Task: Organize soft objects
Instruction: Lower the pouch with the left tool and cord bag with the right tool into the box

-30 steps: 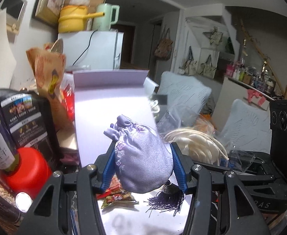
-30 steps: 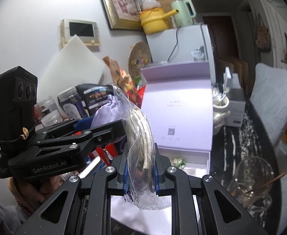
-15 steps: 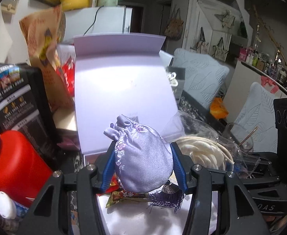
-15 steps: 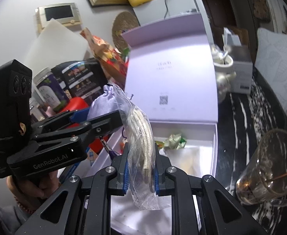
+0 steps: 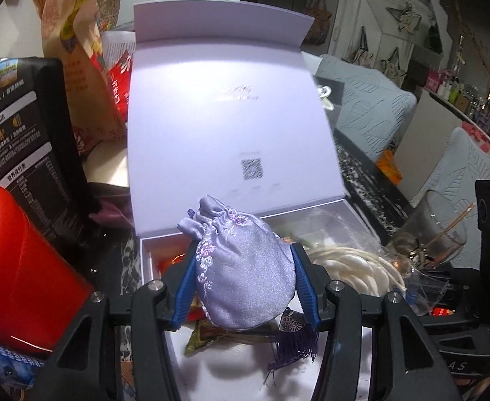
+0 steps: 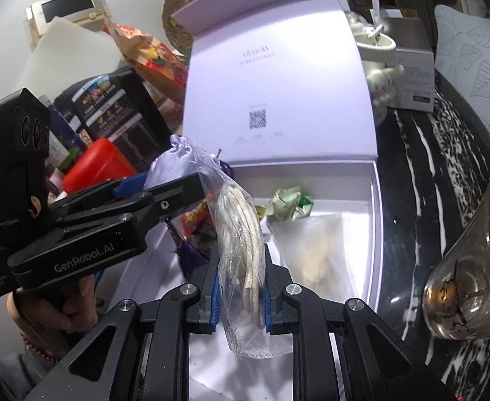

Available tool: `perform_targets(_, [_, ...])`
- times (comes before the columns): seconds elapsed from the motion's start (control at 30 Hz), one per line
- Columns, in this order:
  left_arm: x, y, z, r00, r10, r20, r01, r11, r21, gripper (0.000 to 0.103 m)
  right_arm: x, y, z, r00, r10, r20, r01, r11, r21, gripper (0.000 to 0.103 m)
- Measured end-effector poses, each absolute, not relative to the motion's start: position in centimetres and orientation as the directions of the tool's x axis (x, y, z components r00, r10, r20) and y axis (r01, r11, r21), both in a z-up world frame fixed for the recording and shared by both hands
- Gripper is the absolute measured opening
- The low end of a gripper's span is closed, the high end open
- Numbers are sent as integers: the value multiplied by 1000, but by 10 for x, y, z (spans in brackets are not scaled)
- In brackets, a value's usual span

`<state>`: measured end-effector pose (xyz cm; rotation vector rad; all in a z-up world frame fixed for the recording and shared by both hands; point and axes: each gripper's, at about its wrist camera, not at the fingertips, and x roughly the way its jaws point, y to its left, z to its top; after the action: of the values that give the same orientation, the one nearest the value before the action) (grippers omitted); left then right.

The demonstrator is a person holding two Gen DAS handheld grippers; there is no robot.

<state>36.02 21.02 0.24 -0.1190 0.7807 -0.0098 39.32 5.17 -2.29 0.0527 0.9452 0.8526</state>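
Observation:
My left gripper [image 5: 243, 267] is shut on a lavender embroidered drawstring pouch [image 5: 241, 267] with a purple tassel [image 5: 295, 344] hanging below it. It hovers above the open lilac box [image 5: 341, 205]. My right gripper [image 6: 239, 287] is shut on a clear plastic bag of cream cord [image 6: 241, 234], held over the same box [image 6: 373, 207]. In the right wrist view the left gripper [image 6: 168, 183] and its pouch [image 6: 174, 157] sit to the left. The bagged cord [image 5: 348, 267] shows to the right of the pouch in the left wrist view.
The box holds snack wrappers [image 6: 288, 202] and a clear bag [image 6: 315, 250]. Its lid [image 5: 231, 120] stands up behind. A red container [image 5: 20, 267], black packs [image 5: 20, 133] and a snack bag [image 5: 74, 50] crowd the left. A glass cup [image 6: 472, 274] stands right on the black marbled table [image 6: 422, 180].
Both grippers have come down and forward towards the open box, still holding the pouch and the bagged cord. The box tray and its contents have come into view.

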Motion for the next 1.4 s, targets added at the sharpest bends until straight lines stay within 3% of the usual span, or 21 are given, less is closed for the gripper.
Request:
perform_targets(0.47, [375, 210, -25, 626, -41, -778, -48, 995, -91, 52, 404, 47, -32, 300, 642, -705, -583, 709, 397, 21])
perform_targets(0.6, [376, 206, -26, 617, -12, -787, -52, 997, -57, 53, 405, 45, -30, 329, 621, -711, -572, 730, 373, 32])
perform_targets(0.93, [384, 196, -30, 587, 26, -809, -54, 999, -7, 54, 405, 39, -21, 404, 562, -722, -558, 776, 292, 43])
perform_targets(1.33, [382, 193, -20, 576, 45, -816, -71, 997, 5, 54, 400, 36, -11, 427, 561, -709, -575, 774, 265, 43])
perform_targets(1.4, [379, 193, -15, 583, 46, -811, -70, 998, 6, 60, 399, 36, -8, 428, 560, -710, -579, 773, 260, 43])
